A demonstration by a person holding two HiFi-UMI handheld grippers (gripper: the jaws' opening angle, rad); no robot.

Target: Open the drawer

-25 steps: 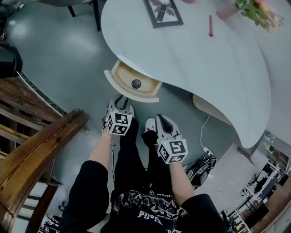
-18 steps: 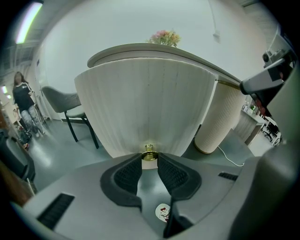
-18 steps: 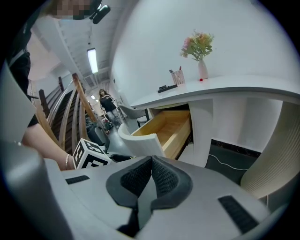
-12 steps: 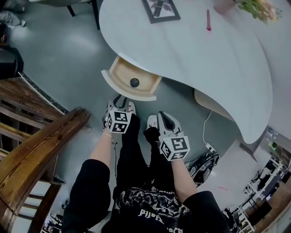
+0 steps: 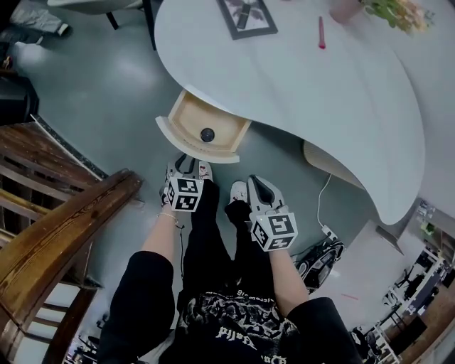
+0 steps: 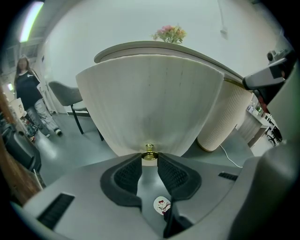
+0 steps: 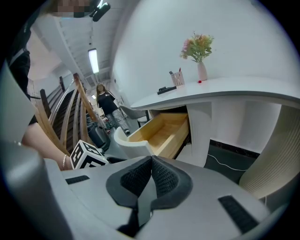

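A curved white drawer (image 5: 186, 144) with a pale wood inside stands pulled out from under the white table (image 5: 298, 92). In the left gripper view its front (image 6: 150, 103) fills the frame, with a small brass knob (image 6: 149, 153) at the bottom edge. My left gripper (image 6: 149, 158) is shut on that knob, its tips on either side of it; in the head view it (image 5: 188, 159) sits right at the drawer front. My right gripper (image 5: 260, 189) hangs to the right of the drawer, shut and empty (image 7: 151, 160). A dark round object (image 5: 207, 134) lies in the drawer.
A wooden stair railing (image 5: 64, 227) runs close on the left. The table's ribbed pedestal (image 6: 222, 117) stands right of the drawer, with a cable and power strip (image 5: 323, 234) on the floor. On the table are a framed tray (image 5: 246, 15), a pink pen (image 5: 321, 33) and a flower vase (image 7: 202, 70).
The drawer has slid a little further out from under the table, and the left gripper has come back with it toward the person. The right gripper has stayed put.
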